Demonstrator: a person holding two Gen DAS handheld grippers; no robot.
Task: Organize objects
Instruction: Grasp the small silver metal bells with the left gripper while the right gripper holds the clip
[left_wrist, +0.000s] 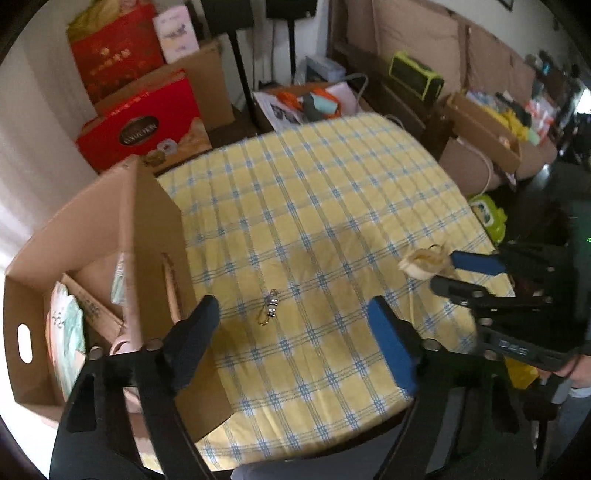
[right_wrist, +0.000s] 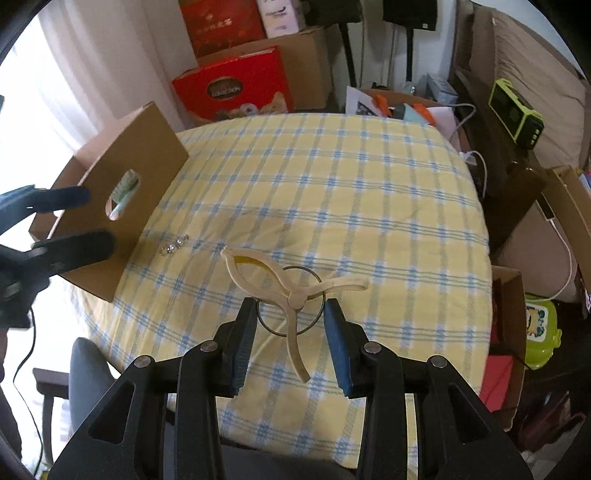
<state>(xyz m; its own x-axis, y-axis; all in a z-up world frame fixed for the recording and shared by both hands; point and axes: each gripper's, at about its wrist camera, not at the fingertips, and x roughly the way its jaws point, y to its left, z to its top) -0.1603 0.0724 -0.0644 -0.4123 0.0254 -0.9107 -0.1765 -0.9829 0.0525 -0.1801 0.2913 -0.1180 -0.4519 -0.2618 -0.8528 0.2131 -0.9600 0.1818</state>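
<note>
A cream plastic clamp clip (right_wrist: 291, 291) with a metal ring lies on the yellow checked tablecloth (right_wrist: 332, 192). My right gripper (right_wrist: 290, 314) is open, its fingers on either side of the clip's pivot, not pressing it. The clip also shows in the left wrist view (left_wrist: 421, 263) at the right gripper's tips. A small metal bead keychain (left_wrist: 269, 312) lies on the cloth near the open cardboard box (left_wrist: 155, 236); it also shows in the right wrist view (right_wrist: 173, 245). My left gripper (left_wrist: 291, 314) is open and empty above the keychain, beside the box.
The box holds several items, among them a pink object (left_wrist: 125, 343). Red gift boxes (left_wrist: 144, 122) and cartons stand behind the table. A green radio (right_wrist: 515, 110), cables and clutter lie at the right. A green toy (right_wrist: 539, 328) sits below the right table edge.
</note>
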